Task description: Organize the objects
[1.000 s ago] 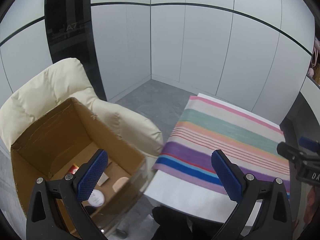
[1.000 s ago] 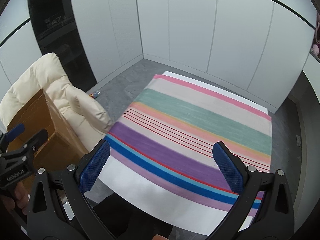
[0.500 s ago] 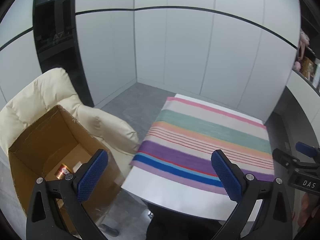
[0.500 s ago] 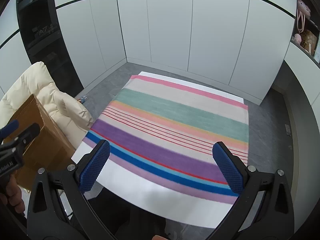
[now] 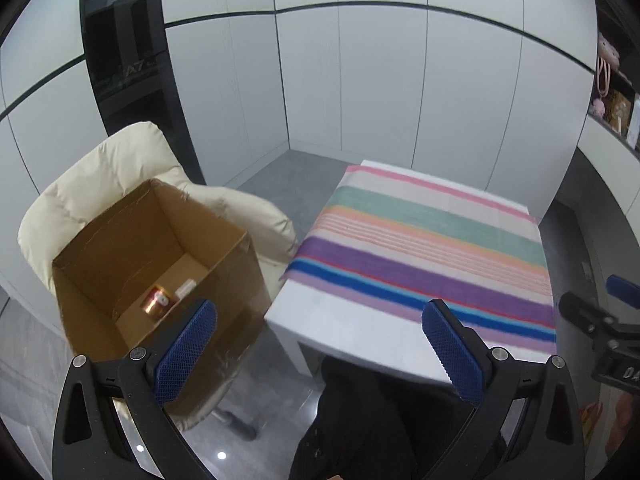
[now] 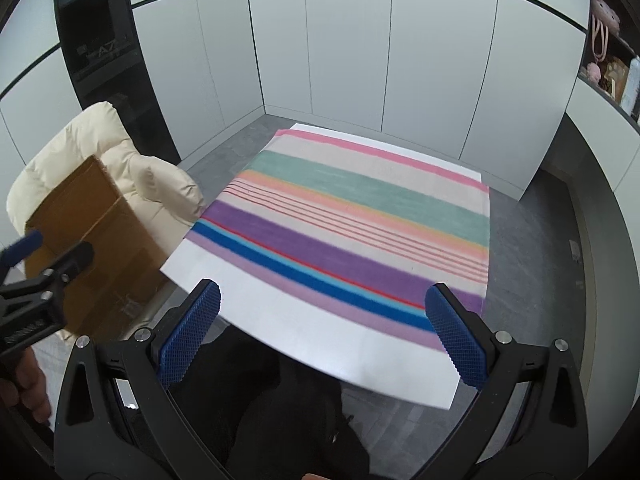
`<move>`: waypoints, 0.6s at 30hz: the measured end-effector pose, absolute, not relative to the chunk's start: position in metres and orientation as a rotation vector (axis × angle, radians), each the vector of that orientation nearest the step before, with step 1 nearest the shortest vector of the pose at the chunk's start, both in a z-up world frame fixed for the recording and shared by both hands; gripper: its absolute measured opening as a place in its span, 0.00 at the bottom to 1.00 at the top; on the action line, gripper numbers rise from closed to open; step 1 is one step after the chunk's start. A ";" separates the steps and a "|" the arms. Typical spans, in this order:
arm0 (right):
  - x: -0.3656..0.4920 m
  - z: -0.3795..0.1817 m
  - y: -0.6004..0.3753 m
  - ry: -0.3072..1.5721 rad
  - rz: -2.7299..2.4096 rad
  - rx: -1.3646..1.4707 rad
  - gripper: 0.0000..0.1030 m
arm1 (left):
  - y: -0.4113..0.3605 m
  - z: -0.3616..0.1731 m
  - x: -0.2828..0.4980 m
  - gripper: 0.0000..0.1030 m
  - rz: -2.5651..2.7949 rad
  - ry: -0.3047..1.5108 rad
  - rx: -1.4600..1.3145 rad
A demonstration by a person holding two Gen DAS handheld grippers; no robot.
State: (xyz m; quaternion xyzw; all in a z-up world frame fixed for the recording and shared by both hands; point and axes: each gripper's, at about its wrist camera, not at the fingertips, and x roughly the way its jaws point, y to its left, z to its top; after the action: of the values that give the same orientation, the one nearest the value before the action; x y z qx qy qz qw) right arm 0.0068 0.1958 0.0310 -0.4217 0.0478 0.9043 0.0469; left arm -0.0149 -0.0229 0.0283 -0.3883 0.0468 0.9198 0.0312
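Both the left gripper and right gripper hang wide open and empty over the bare striped table; objects like the can sit in the cardboard box, so the task looks finished, nothing left to grab.

Wide open across the striped cloth on the surface, nothing standing anywhere on top. Open-topped cardboard box on the cream chair just left of the surface, tall walls around a deep well, a small can on the bottom. Narrow strip of floor between chair and surface. Dark-clothed legs close under the near edge.
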 end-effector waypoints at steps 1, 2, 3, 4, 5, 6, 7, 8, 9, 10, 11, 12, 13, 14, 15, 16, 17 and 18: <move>0.011 0.032 0.195 0.146 2.760 -1.285 1.00 | -0.023 0.029 -0.011 1.00 2.842 0.155 -1.202; 0.014 0.031 0.193 0.140 2.761 -1.288 1.00 | -0.024 0.031 -0.009 1.00 2.844 0.149 -1.205; 0.017 0.031 0.192 0.136 2.761 -1.291 1.00 | -0.027 0.033 -0.006 1.00 2.853 0.128 -1.208; 0.019 0.029 0.191 0.134 2.756 -1.299 1.00 | -0.030 0.034 -0.003 1.00 2.853 0.102 -1.216; 0.021 0.027 0.190 0.136 2.747 -1.314 1.00 | -0.030 0.035 0.000 1.00 2.852 0.103 -1.221; 0.022 0.025 0.189 0.145 2.740 -1.332 1.00 | -0.028 0.034 0.002 1.00 2.850 0.124 -1.223; 0.022 0.024 0.189 0.151 2.735 -1.346 1.00 | -0.026 0.033 0.004 1.00 2.846 0.146 -1.226; 0.021 0.024 0.188 0.156 2.738 -1.352 1.00 | -0.025 0.031 0.005 1.00 2.839 0.163 -1.233; 0.021 0.024 0.186 0.152 2.745 -1.353 1.00 | -0.025 0.029 0.006 1.00 2.827 0.164 -1.252; 0.020 0.024 0.185 0.136 2.742 -1.354 1.00 | -0.024 0.027 0.005 1.00 2.814 0.153 -1.270; 0.019 0.023 0.183 0.124 2.738 -1.355 1.00 | -0.023 0.025 0.005 1.00 2.803 0.144 -1.288; 0.018 0.022 0.181 0.106 2.739 -1.356 1.00 | -0.022 0.023 0.005 1.00 2.799 0.145 -1.303; 0.018 0.022 0.179 0.096 2.740 -1.357 1.00 | -0.021 0.021 0.004 1.00 2.793 0.145 -1.313; 0.017 0.021 0.178 0.080 2.736 -1.361 1.00 | -0.021 0.018 0.003 1.00 2.781 0.138 -1.330; 0.018 0.021 0.177 0.067 2.734 -1.360 1.00 | -0.020 0.016 0.002 1.00 2.772 0.136 -1.341; 0.017 0.021 0.176 0.068 2.736 -1.360 1.00 | -0.019 0.013 0.001 1.00 2.763 0.132 -1.349; 0.017 0.022 0.175 0.077 2.745 -1.366 1.00 | -0.018 0.011 0.000 1.00 2.754 0.124 -1.358; 0.016 0.022 0.175 0.081 2.748 -1.369 1.00 | -0.018 0.010 -0.001 1.00 2.748 0.119 -1.364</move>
State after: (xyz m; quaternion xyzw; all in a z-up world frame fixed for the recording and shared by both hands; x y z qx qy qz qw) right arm 0.0163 0.1747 0.0216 -0.4455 0.0264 0.8942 0.0350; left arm -0.0013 -0.0180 0.0100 -0.4439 0.0388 0.8945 0.0357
